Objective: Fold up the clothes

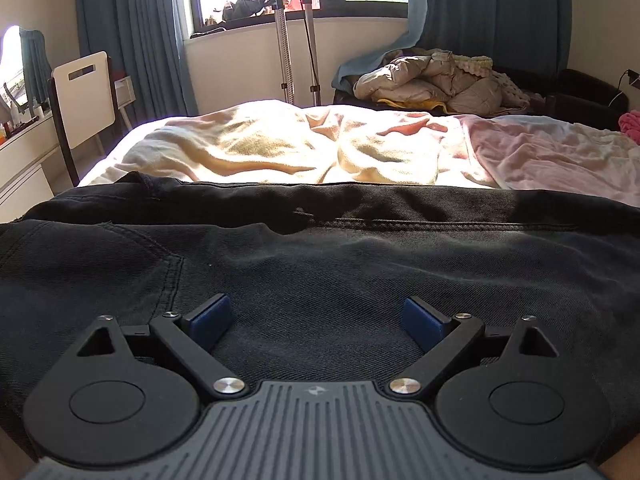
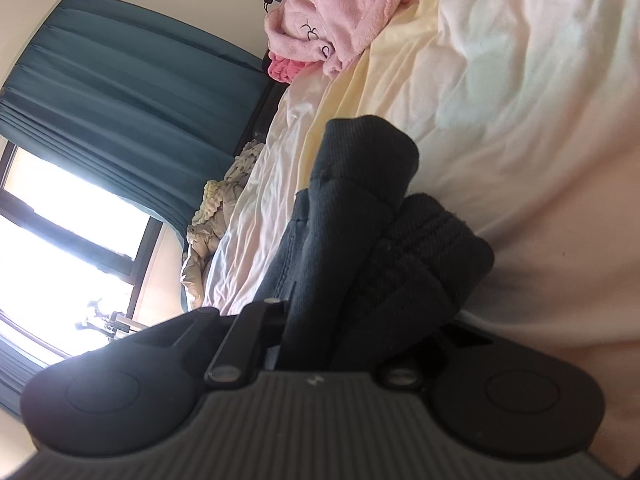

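1. Black jeans (image 1: 320,264) lie spread flat across the near edge of the bed (image 1: 280,148), directly under the left gripper (image 1: 318,320).
2. Left fingers (image 1: 210,318) stand wide apart above the denim, holding nothing.
3. Right gripper (image 2: 316,336) is turned on its side, its fingers closed tight on a bunched fold of the jeans (image 2: 360,216) over the pale sheet (image 2: 500,80).

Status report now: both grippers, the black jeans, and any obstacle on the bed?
Left gripper open, above black jeans. Right gripper shut on bunched jeans fabric. Jeans spread on bed, not yet folded. Nothing in the way.
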### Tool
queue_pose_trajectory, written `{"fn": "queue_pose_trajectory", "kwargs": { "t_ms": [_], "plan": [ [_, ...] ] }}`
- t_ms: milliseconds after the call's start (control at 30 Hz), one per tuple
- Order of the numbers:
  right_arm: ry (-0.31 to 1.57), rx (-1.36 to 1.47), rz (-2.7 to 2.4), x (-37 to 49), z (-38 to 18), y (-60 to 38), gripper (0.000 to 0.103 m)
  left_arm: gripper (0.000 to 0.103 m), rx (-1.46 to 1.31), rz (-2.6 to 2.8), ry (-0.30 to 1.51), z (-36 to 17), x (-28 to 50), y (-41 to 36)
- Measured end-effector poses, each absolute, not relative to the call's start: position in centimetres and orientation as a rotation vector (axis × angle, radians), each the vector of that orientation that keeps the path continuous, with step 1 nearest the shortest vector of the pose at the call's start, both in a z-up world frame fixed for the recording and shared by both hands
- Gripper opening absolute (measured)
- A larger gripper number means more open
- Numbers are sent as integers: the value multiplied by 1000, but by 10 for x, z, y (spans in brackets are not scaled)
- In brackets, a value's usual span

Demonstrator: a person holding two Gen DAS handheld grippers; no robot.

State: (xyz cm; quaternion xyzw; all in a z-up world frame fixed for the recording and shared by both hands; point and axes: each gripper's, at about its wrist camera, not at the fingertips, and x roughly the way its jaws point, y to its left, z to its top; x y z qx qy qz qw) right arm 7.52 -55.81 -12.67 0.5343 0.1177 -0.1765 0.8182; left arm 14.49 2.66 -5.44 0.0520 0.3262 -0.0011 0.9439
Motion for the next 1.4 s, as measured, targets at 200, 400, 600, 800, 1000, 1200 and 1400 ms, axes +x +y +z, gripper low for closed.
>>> {"fn": "queue_pose_trajectory", "kwargs": {
  "t_ms": [200,400,600,800,1000,1200,1400],
  "plan": [
    [273,906,-396,87,-93,-538,10,94,11,-29,665,-43,137,35],
    [250,626,-390,103,-36,-492,10,94,9,-70,611,-13,116,38],
    [191,345,-276,125,34,-407,10,97,-15,-81,479,17,95,73],
    [145,50,-75,144,65,-262,10,97,-372,-79,315,47,77,143],
    [141,-190,211,131,12,-104,10,97,-429,-77,274,46,69,175],
    [294,-389,412,102,-73,-12,11,97,-444,-73,320,32,77,179],
    [348,-324,452,100,-58,-20,20,97,-297,-69,373,20,84,159]
  ]
}}
